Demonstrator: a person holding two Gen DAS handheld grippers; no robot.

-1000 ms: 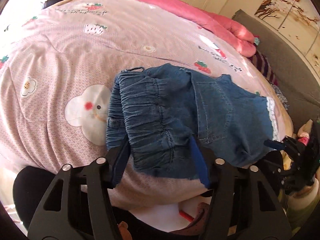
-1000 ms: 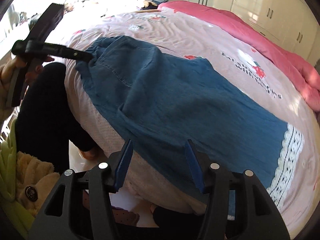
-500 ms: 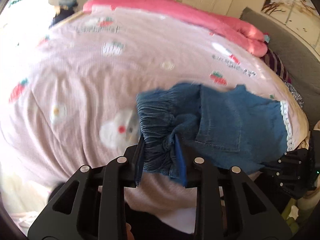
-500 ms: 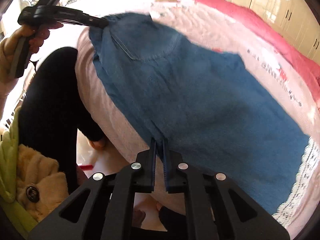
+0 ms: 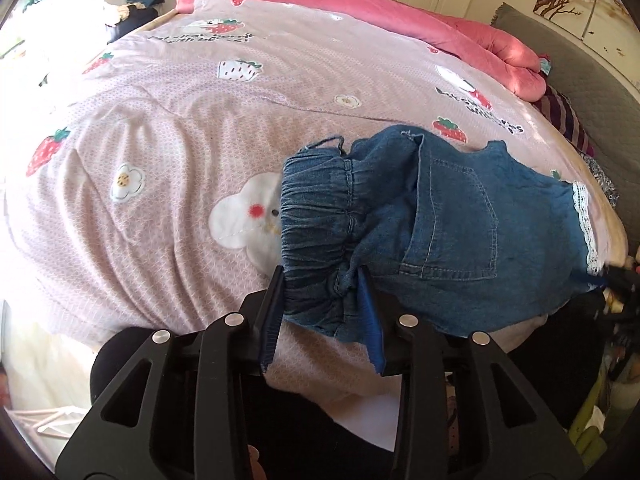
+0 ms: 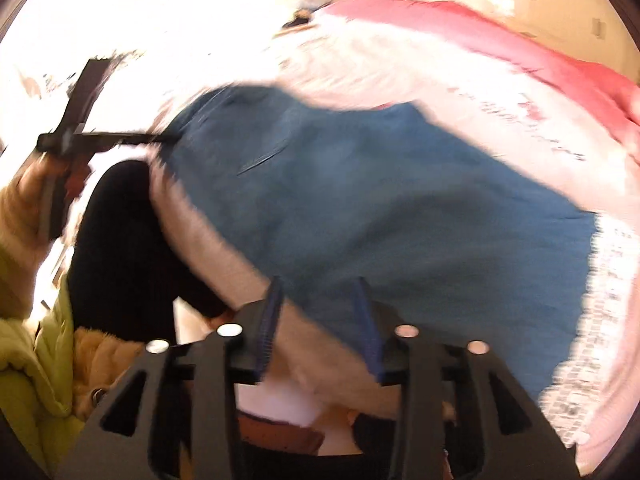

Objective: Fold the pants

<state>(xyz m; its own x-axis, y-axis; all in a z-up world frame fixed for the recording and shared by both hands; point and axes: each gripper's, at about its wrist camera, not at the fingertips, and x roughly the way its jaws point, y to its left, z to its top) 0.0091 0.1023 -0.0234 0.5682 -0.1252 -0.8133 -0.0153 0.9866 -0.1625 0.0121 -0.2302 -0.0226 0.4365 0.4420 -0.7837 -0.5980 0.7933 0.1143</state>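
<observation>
Blue denim pants (image 5: 452,232) with a lace hem (image 5: 584,220) lie across the pink strawberry quilt (image 5: 180,128), near the bed's front edge. My left gripper (image 5: 320,276) has the gathered elastic waistband (image 5: 316,216) bunched between its pads, and its jaws are opening. In the blurred right wrist view my right gripper (image 6: 316,284) stands at the near edge of the pants (image 6: 380,200). Its jaws are opening, with the denim edge lying loose between the fingers. The left gripper (image 6: 168,139) also shows there at the waistband end, held by a hand.
A rolled pink duvet (image 5: 400,12) lies along the far side of the bed, with a grey headboard (image 5: 580,60) at the right. The person's dark legs (image 6: 120,240) and a green jacket (image 6: 32,360) are close to the front edge.
My left gripper closed on the waistband, then eased slightly. My right gripper pinched the pants' near edge, then spread its fingers again while moving fast.
</observation>
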